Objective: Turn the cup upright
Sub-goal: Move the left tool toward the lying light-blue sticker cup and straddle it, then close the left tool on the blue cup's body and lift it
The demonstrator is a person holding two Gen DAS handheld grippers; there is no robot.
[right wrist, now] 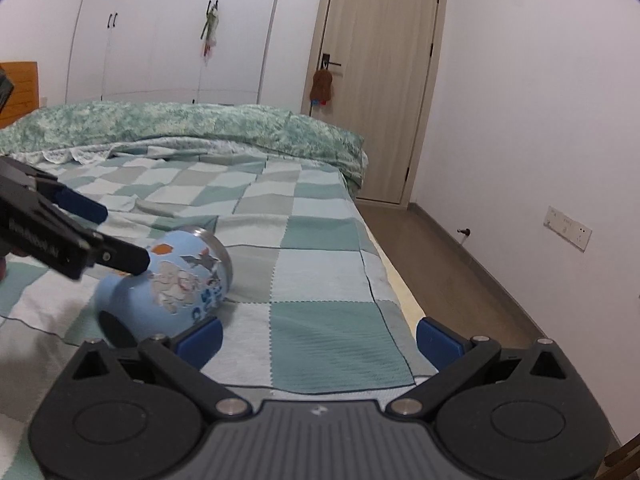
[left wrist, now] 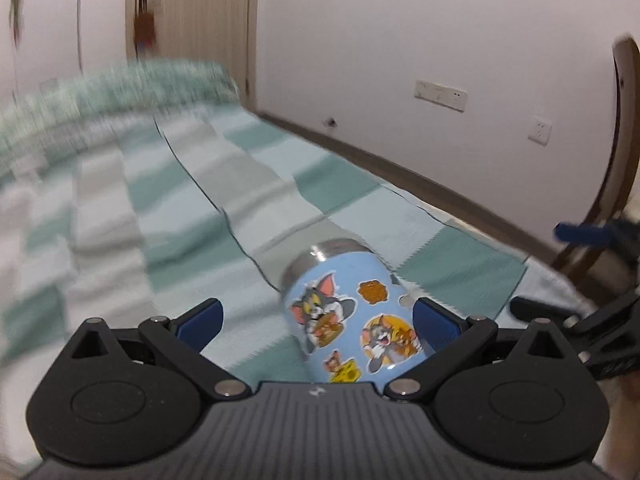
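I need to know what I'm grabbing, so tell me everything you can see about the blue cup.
The blue cup is light blue with cartoon cat-and-mouse stickers and a bare steel rim. It lies tipped on the checkered bedspread, rim pointing away, base narrower. The left gripper is open around it, one finger against its side. The right gripper is open, just beside it.

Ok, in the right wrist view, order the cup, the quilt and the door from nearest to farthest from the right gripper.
1. Cup: lying on its side, just left of the right gripper.
2. Quilt: bunched across the bed's far end.
3. Door: beyond the bed, back wall.
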